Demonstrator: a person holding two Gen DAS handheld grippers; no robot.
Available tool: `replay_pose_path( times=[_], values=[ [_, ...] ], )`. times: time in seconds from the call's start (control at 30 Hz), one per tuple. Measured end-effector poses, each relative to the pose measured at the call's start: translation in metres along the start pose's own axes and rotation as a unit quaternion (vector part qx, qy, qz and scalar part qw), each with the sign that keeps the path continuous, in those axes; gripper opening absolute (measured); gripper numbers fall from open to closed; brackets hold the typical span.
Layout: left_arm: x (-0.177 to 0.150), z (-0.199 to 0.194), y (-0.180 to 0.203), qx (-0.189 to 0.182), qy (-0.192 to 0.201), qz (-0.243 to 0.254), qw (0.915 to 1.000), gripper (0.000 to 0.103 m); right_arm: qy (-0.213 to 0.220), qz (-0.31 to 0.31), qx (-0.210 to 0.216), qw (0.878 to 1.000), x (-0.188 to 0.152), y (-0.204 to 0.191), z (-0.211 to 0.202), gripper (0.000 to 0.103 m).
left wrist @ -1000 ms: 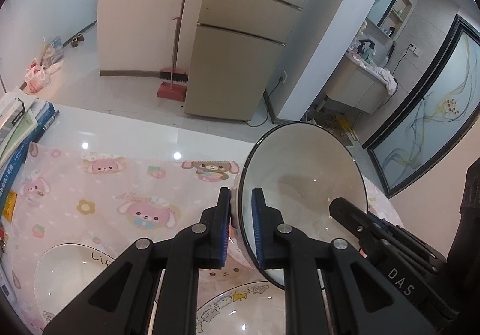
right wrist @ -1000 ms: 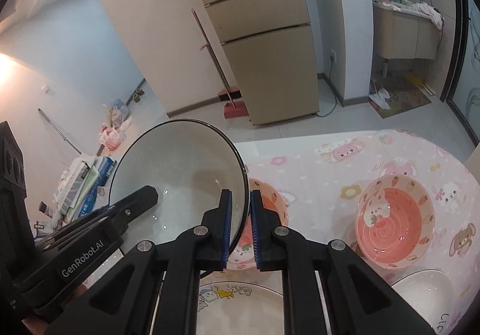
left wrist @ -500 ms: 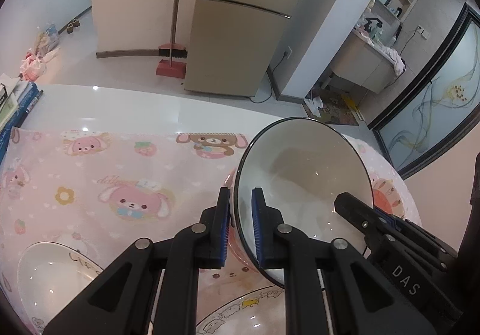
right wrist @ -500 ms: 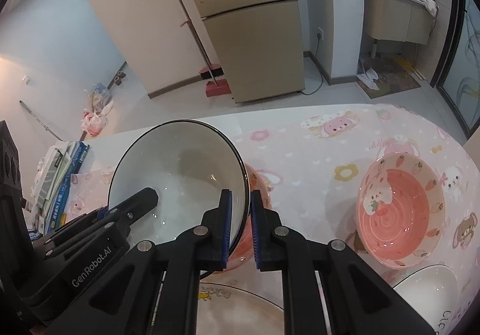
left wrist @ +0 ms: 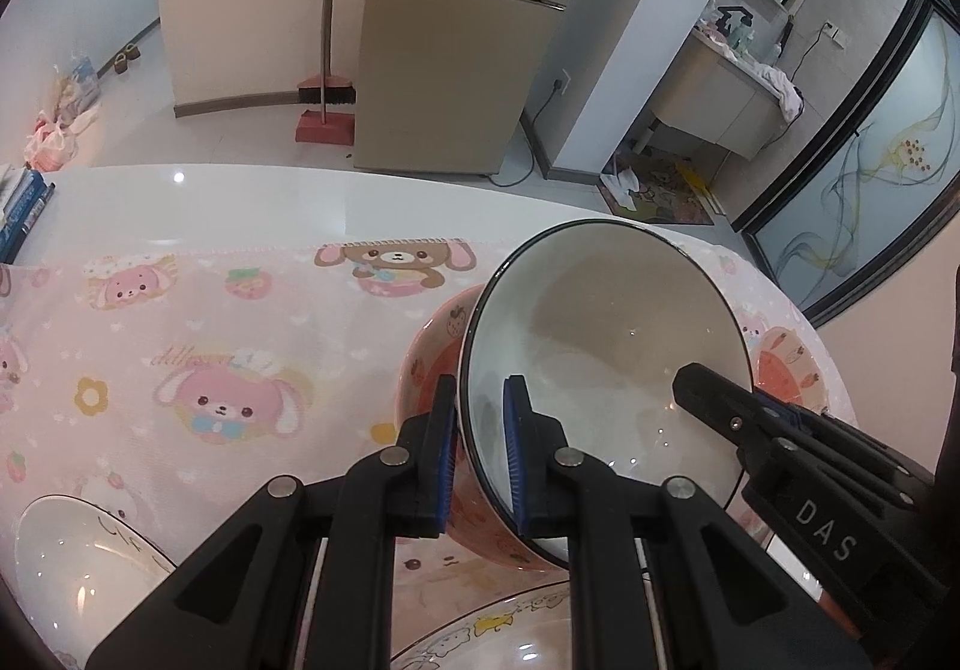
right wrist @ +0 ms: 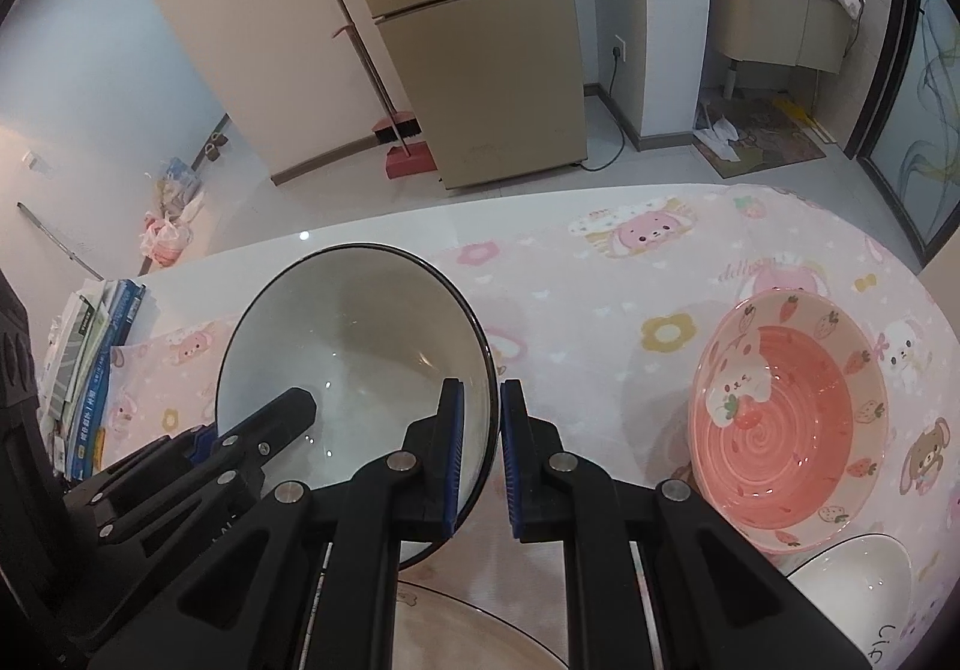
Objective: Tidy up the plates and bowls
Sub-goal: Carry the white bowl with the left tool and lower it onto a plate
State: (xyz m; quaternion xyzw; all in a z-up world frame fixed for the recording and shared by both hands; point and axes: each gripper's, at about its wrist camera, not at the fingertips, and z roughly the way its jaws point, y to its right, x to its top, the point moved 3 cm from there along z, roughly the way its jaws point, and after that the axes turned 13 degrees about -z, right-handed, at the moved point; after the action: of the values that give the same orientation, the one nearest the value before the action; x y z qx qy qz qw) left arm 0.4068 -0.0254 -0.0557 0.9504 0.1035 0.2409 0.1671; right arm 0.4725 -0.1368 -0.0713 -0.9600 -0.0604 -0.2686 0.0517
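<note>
A white bowl with a black rim point(left wrist: 600, 346) point(right wrist: 354, 364) hangs tilted between both grippers. My left gripper point(left wrist: 478, 391) is shut on its left rim and my right gripper point(right wrist: 478, 391) is shut on its right rim. Under it, in the left wrist view, stands a pink strawberry bowl point(left wrist: 429, 370); the white bowl is low over or in it, and I cannot tell whether they touch. In the right wrist view that pink bowl is hidden. A second pink bowl point(right wrist: 786, 430) point(left wrist: 786, 370) stands to the right.
A cartoon-printed plate point(left wrist: 516, 628) point(right wrist: 480, 634) lies nearest me. A small white bowl point(left wrist: 72, 568) point(right wrist: 858, 592) stands on the pink tablecloth point(left wrist: 210, 322). Stacked books point(right wrist: 90, 364) sit at the table's left edge. A fridge and broom stand beyond the table.
Both grippers have come down with the white bowl. It now covers more of the pink strawberry bowl beneath it, and more of the tabletop is in view.
</note>
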Motion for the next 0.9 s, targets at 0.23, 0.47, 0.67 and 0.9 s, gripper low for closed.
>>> replay_pose_path(
  times=[0.23, 0.47, 0.67, 0.9],
  values=[
    [0.001, 0.006, -0.001, 0.016, 0.003, -0.002, 0.9999, 0.012, -0.017, -0.004, 0.007, 1.0, -0.002, -0.002, 0.009, 0.013],
    [0.002, 0.007, -0.004, 0.017, 0.0, -0.002, 0.9998, 0.012, -0.014, -0.018, -0.004, 1.0, -0.002, -0.006, 0.009, 0.013],
    [0.002, 0.007, -0.003, 0.019, -0.005, 0.005, 0.9998, 0.014, -0.014, -0.019, 0.002, 1.0, -0.001, -0.005, 0.01, 0.013],
    [-0.002, 0.003, 0.007, 0.04, 0.014, 0.027, 0.9987, 0.014, 0.008, -0.028, -0.01, 1.0, 0.001, -0.008, 0.0, 0.013]
  ],
)
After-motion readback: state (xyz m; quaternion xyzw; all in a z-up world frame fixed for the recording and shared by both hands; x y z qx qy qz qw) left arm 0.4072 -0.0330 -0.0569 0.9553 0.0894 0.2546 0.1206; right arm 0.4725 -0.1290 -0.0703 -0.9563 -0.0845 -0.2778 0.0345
